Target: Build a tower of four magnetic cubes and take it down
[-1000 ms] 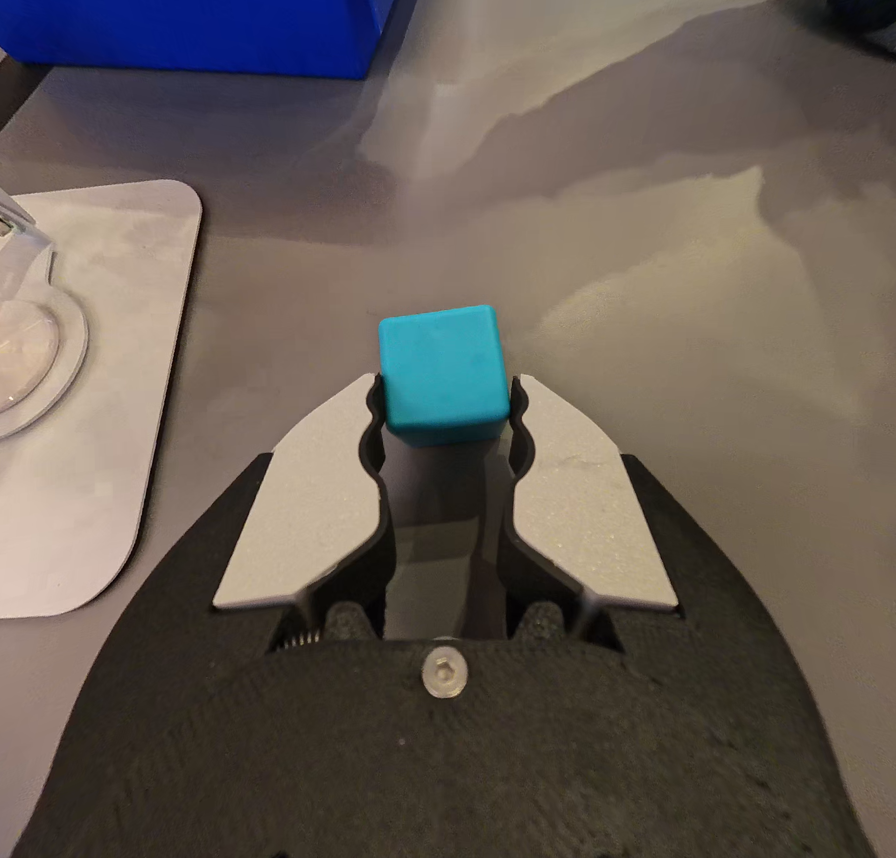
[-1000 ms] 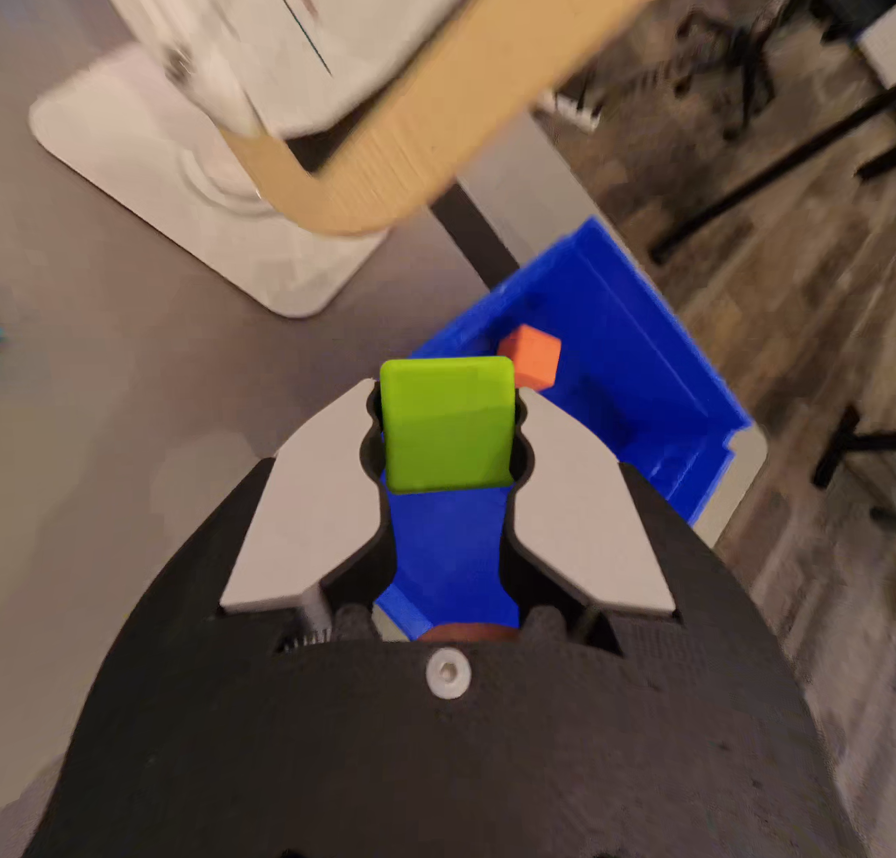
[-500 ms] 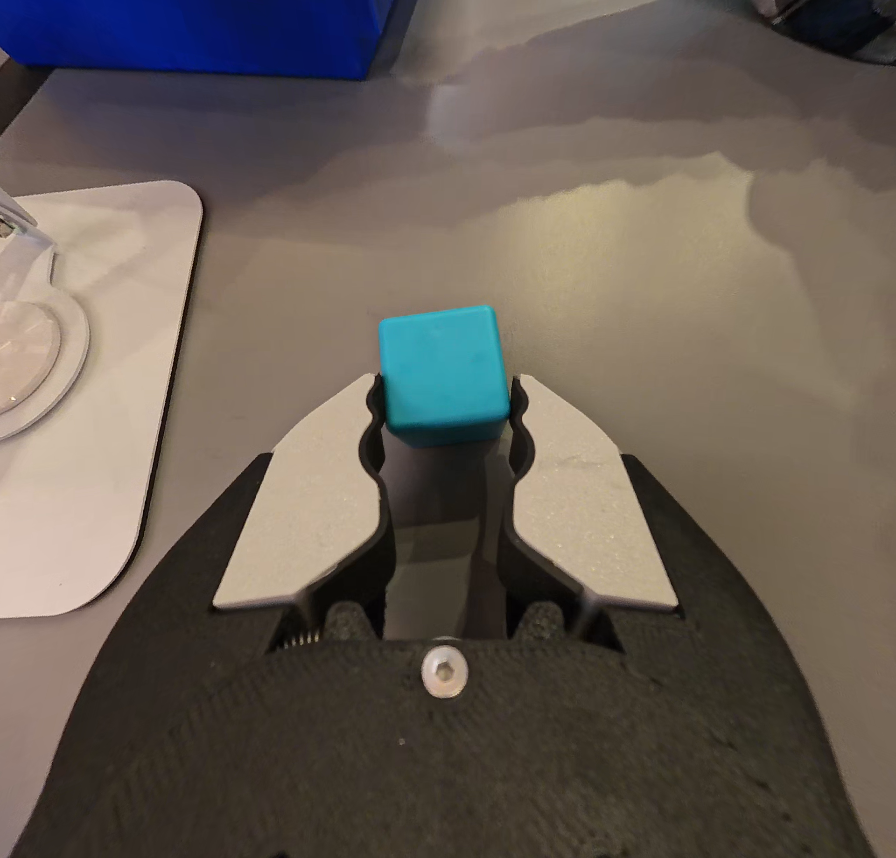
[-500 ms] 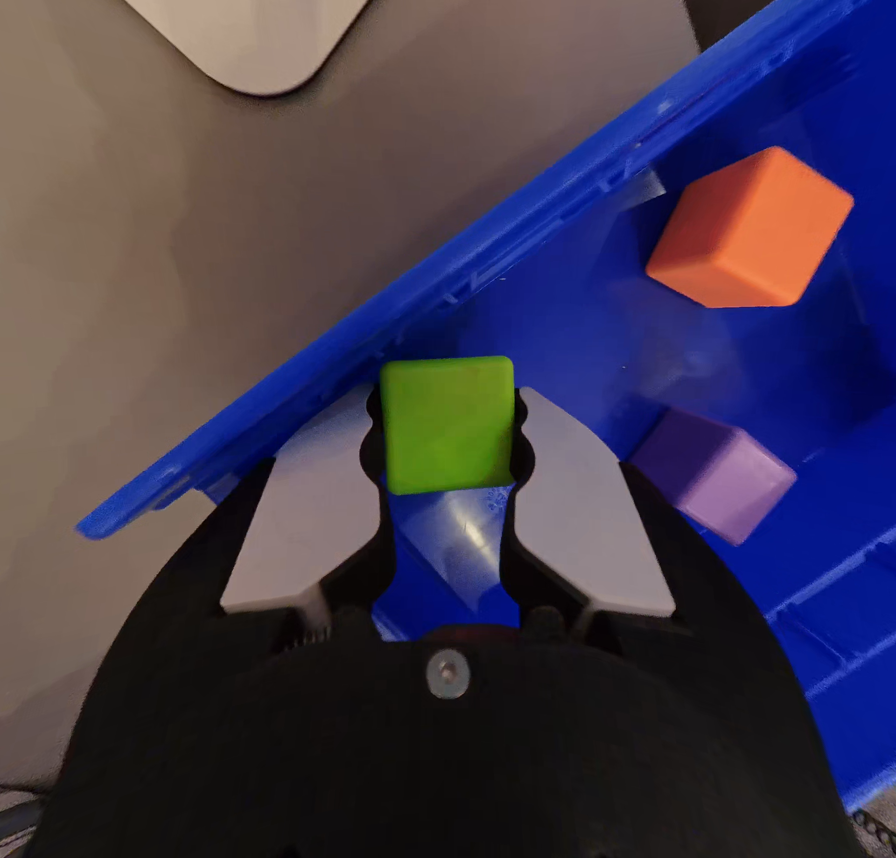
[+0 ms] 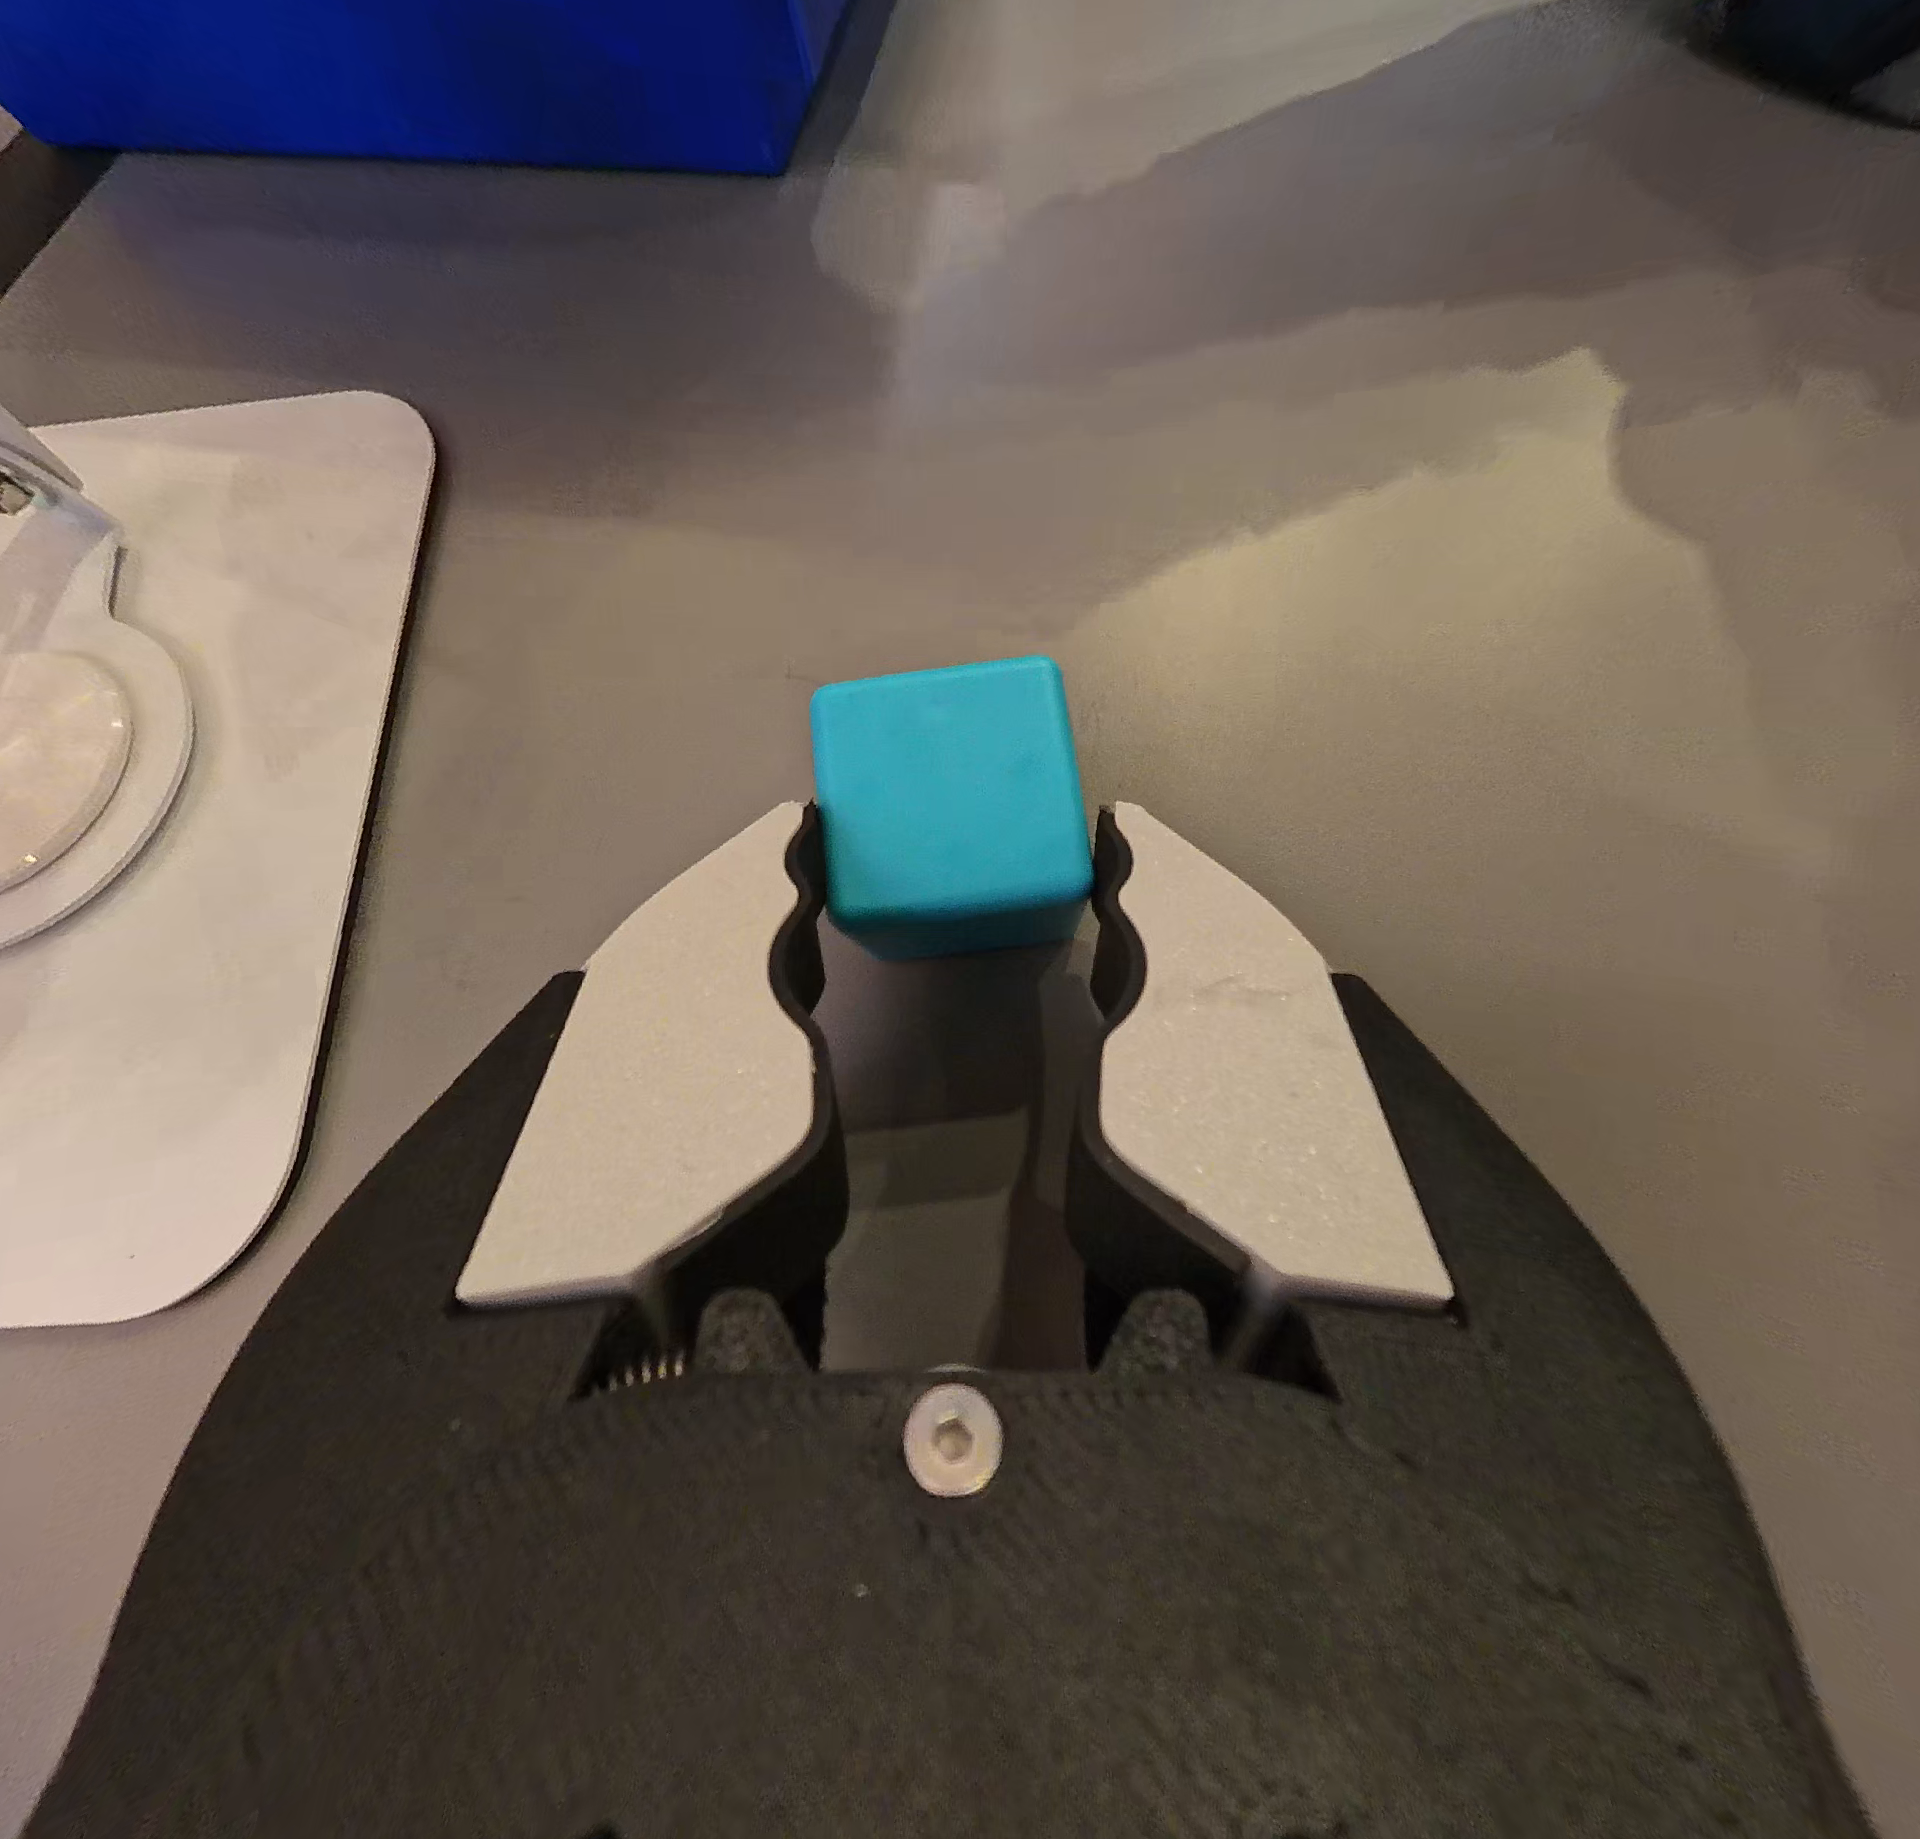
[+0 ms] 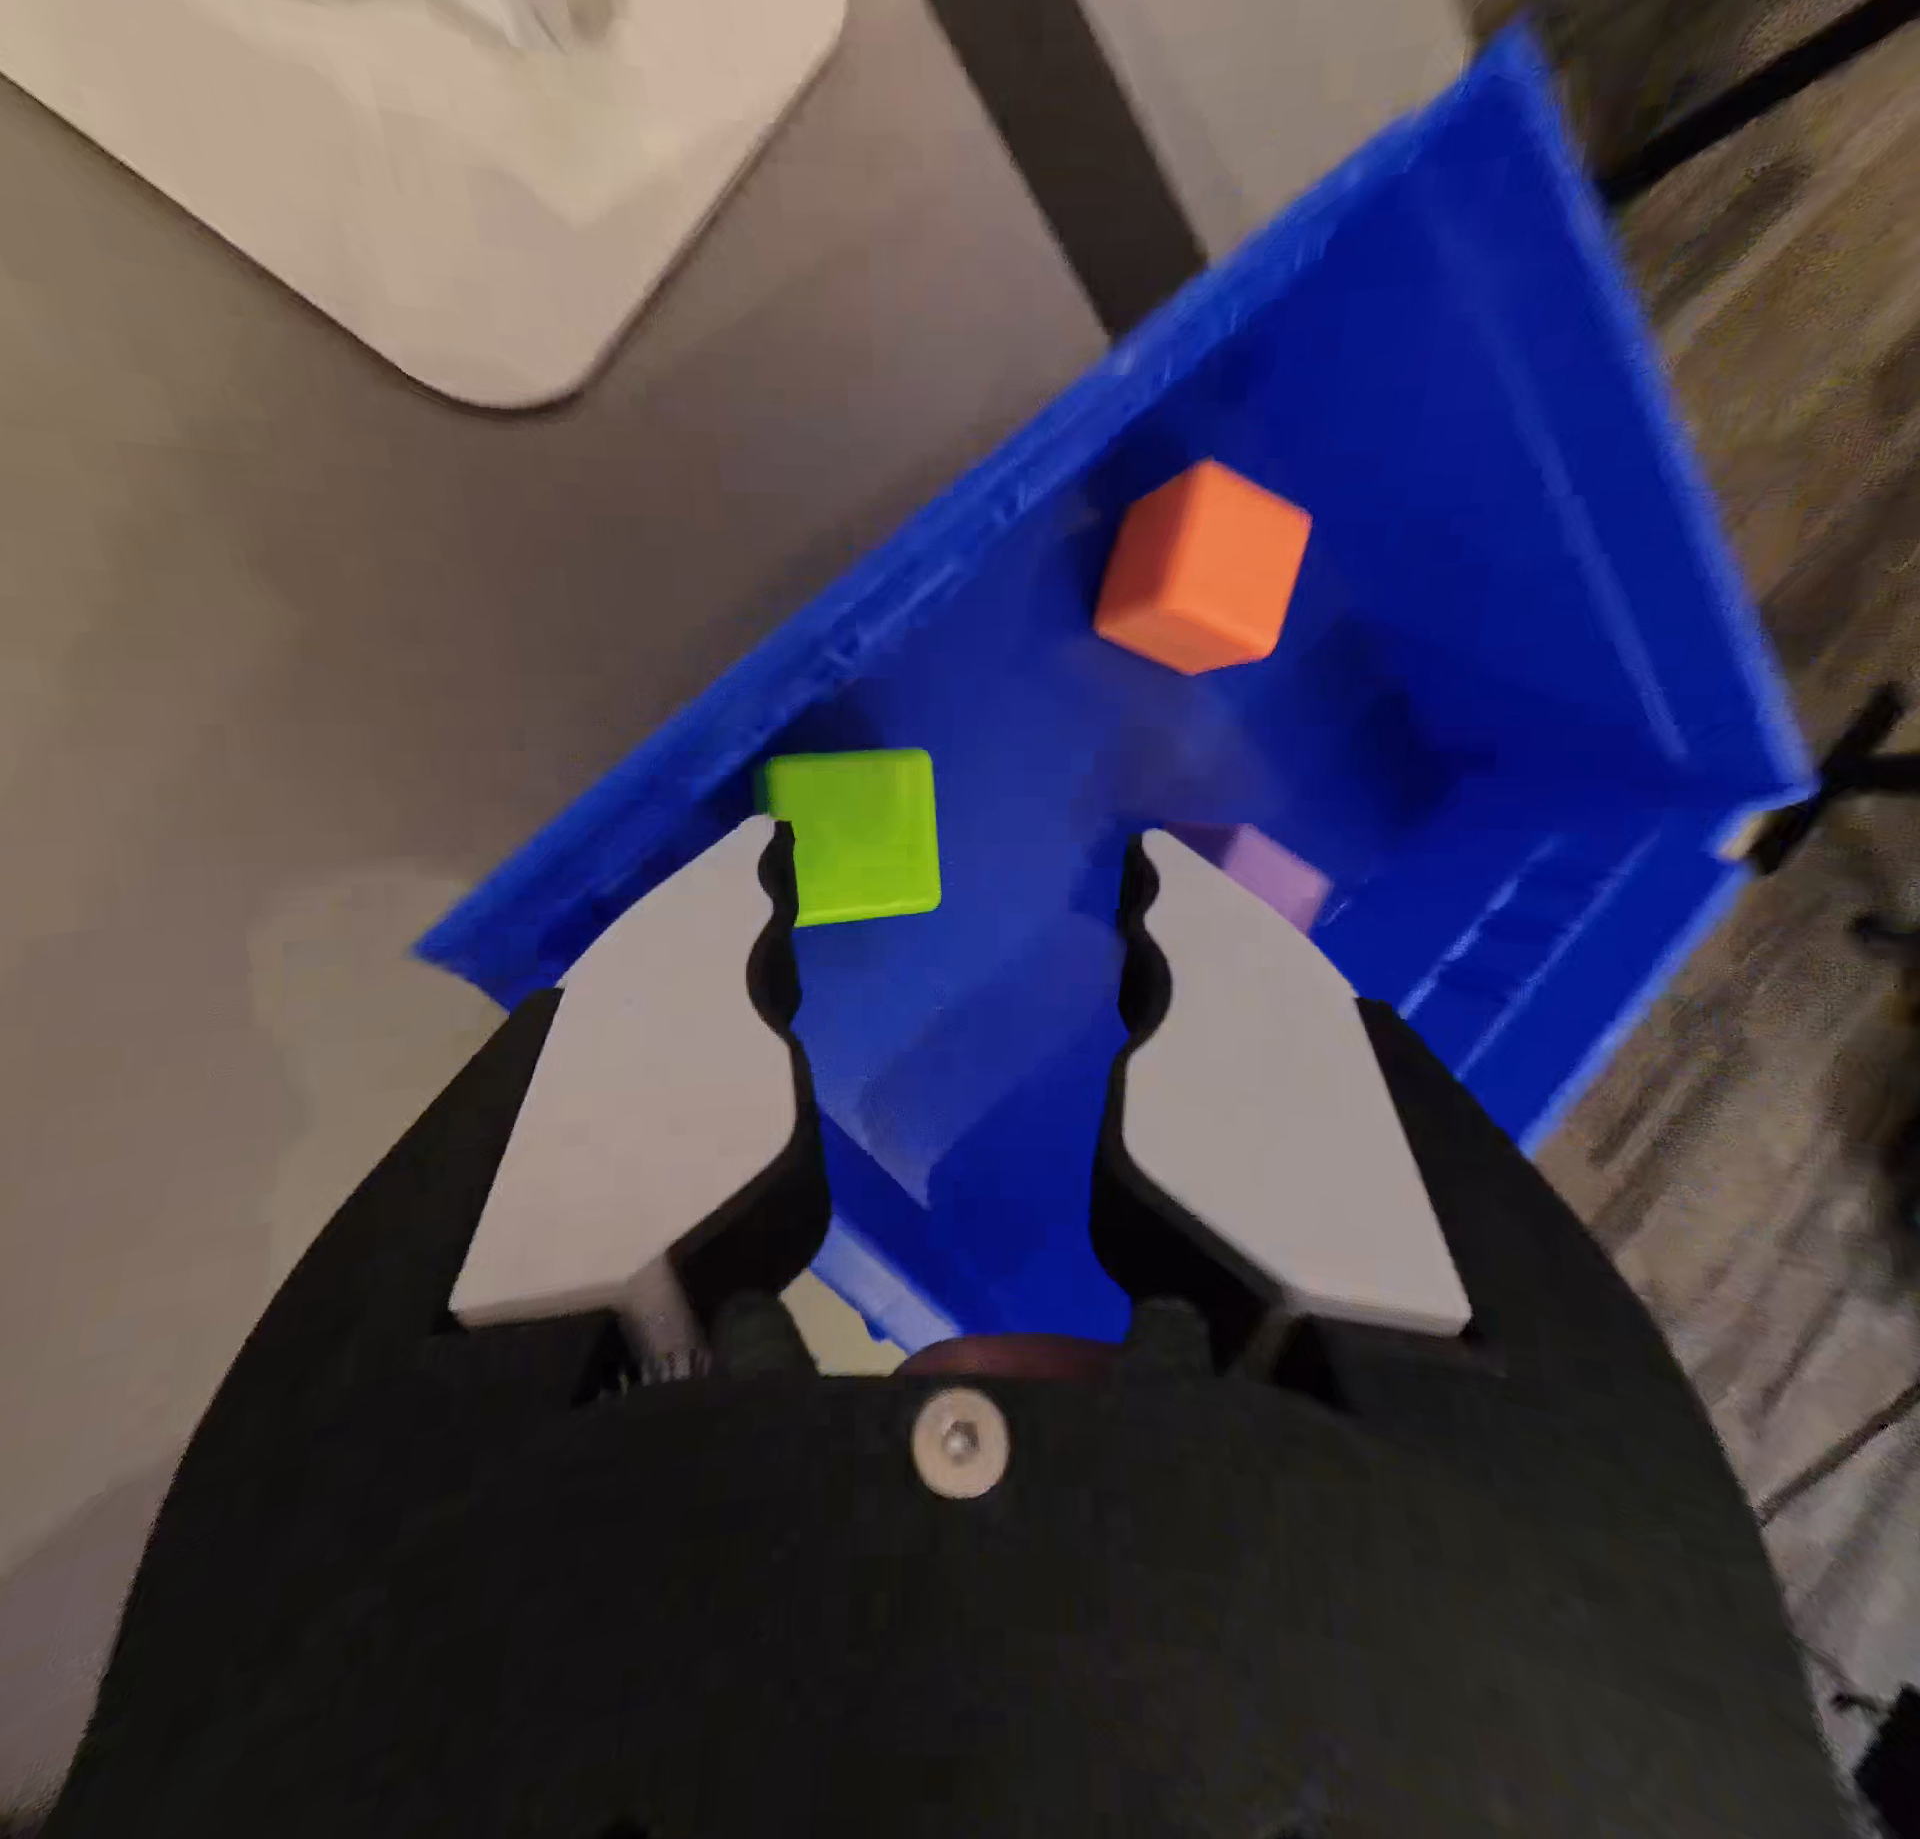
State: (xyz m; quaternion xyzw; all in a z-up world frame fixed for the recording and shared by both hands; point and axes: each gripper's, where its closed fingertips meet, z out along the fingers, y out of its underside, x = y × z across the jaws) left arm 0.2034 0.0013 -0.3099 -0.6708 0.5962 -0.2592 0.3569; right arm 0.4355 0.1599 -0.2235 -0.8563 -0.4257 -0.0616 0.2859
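My left gripper (image 5: 951,833) is shut on a teal cube (image 5: 948,802), which sits on the grey table (image 5: 1299,501). My right gripper (image 6: 951,839) is open above a blue bin (image 6: 1455,501). A lime green cube (image 6: 857,839) lies in the bin by the left fingertip (image 6: 764,833), free of the jaws. An orange cube (image 6: 1200,568) lies farther in the bin. A purple cube (image 6: 1273,875) shows partly behind the right fingertip (image 6: 1143,849).
A white rounded stand base (image 5: 197,833) with a clear plastic foot lies on the left; it also shows in the right wrist view (image 6: 436,148). The blue bin (image 5: 416,33) stands at the back left. Wooden floor (image 6: 1766,335) lies past the table edge.
My right gripper has opened and let go of the lime green cube into the bin, then pulled back a little. My left gripper and the teal cube have stayed still.
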